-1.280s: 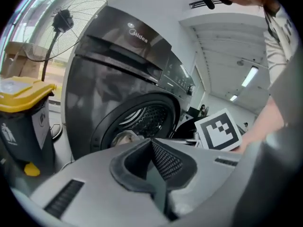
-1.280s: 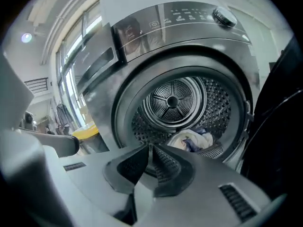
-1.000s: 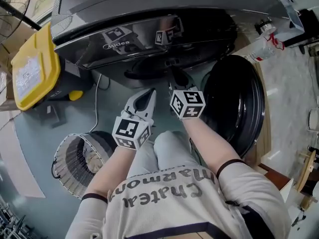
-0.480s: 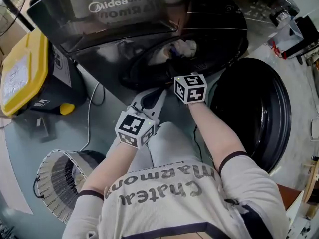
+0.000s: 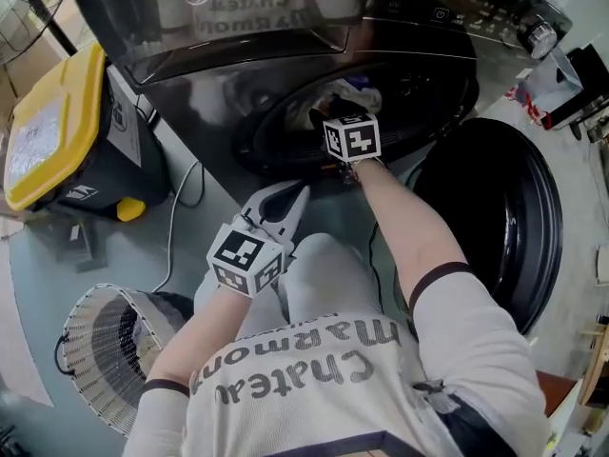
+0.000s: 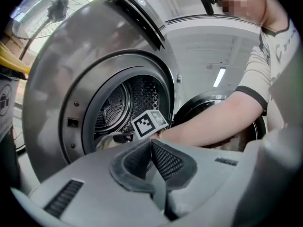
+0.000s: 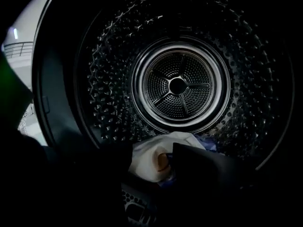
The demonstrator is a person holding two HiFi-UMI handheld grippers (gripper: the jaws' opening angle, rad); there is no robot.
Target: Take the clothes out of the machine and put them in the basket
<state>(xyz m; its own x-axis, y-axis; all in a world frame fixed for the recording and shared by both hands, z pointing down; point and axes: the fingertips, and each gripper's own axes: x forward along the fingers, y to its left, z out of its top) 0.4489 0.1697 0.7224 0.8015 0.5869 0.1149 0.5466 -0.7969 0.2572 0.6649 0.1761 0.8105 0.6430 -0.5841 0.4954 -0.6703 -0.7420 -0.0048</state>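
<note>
Clothes (image 7: 158, 156) lie low in the drum (image 7: 177, 86), at six o'clock from its hub. The left hand-held gripper (image 6: 151, 144) hangs outside, jaws pressed together, empty. The right hand-held gripper (image 7: 147, 156), inside, is nearer, jaws wide, white bundle between them.

A laundry corner (bare floor (image 5: 57, 265)): washing machine (image 5: 238, 55) beside a yellow-lidded bin (image 5: 52, 131).

Beige lettered shirt (image 5: 324, 374), dark-trimmed sleeves (image 5: 455, 317); grey left claw (image 5: 299, 194) bearing marker cube (image 5: 245, 258).
</note>
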